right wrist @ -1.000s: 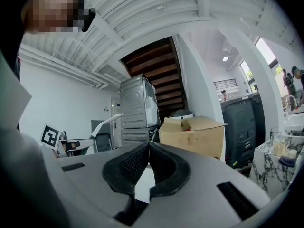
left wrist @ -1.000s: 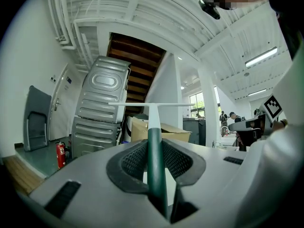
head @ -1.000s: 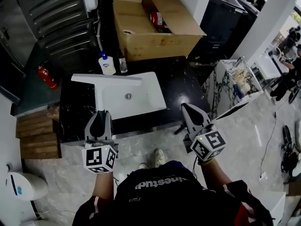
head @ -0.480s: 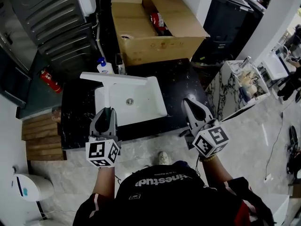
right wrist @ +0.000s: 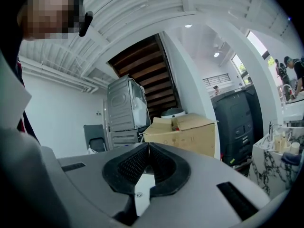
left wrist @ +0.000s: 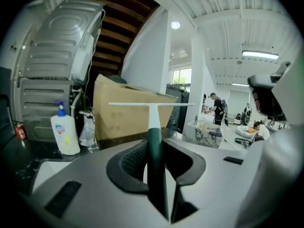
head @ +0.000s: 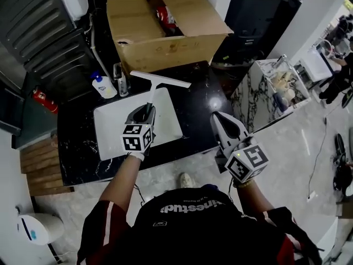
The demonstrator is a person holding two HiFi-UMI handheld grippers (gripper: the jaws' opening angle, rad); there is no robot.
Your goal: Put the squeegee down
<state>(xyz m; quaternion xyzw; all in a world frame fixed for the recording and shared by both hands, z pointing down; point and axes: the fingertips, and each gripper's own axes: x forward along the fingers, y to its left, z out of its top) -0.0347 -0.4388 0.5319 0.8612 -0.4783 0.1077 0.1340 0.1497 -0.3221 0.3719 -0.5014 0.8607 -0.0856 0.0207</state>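
Note:
The squeegee (head: 159,80) has a white blade and a dark green handle (left wrist: 153,141). My left gripper (head: 144,111) is shut on that handle and holds the squeegee over the white sink (head: 113,128), blade pointing towards the cardboard box (head: 165,29). In the left gripper view the blade (left wrist: 149,104) stands level in front of the box. My right gripper (head: 219,118) is shut with nothing between its jaws, over the front right of the black counter (head: 201,101); its jaws (right wrist: 148,148) meet at the tips.
A soap pump bottle (head: 102,85) and the tap (head: 119,80) stand behind the sink. The open cardboard box sits behind the counter. A red fire extinguisher (head: 41,99) is at the left, a marble-topped stand (head: 276,84) at the right.
My left gripper has carried the squeegee forward and to the right, from the near edge of the counter to over the sink. The right gripper shifted a little.

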